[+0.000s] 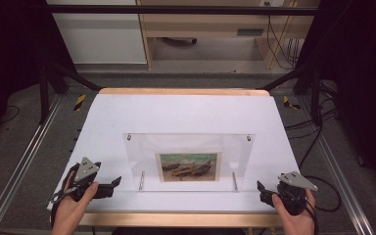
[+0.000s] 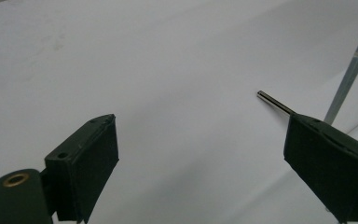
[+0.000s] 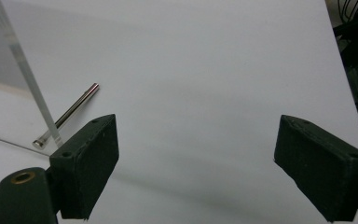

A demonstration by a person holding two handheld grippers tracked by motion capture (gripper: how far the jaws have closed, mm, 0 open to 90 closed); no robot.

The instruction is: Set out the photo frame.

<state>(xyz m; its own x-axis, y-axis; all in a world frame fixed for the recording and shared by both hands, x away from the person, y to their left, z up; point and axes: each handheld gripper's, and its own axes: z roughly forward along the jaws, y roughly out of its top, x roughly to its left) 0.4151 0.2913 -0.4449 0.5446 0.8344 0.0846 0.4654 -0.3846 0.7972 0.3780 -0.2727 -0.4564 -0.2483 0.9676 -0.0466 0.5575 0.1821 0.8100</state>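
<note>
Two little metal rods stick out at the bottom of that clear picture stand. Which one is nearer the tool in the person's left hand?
The left-hand metal rod, below the picture's left edge. It lies just beyond the left tool, while the other rod sits across the clear stand, near the right tool.

Between the two tongs stands a clear acrylic frame (image 1: 188, 161), glossy and smooth, with a matt paper print (image 1: 188, 166) inside. Polished metal pins (image 3: 67, 114) prop it up, one just beside each pair of tongs. The left tongs (image 2: 200, 172) and right tongs (image 3: 196, 172) have dull black plastic jaws, faintly rough. Beneath them the tabletop (image 1: 186, 112) is matt white, smooth, with a pale wooden edge.
</note>
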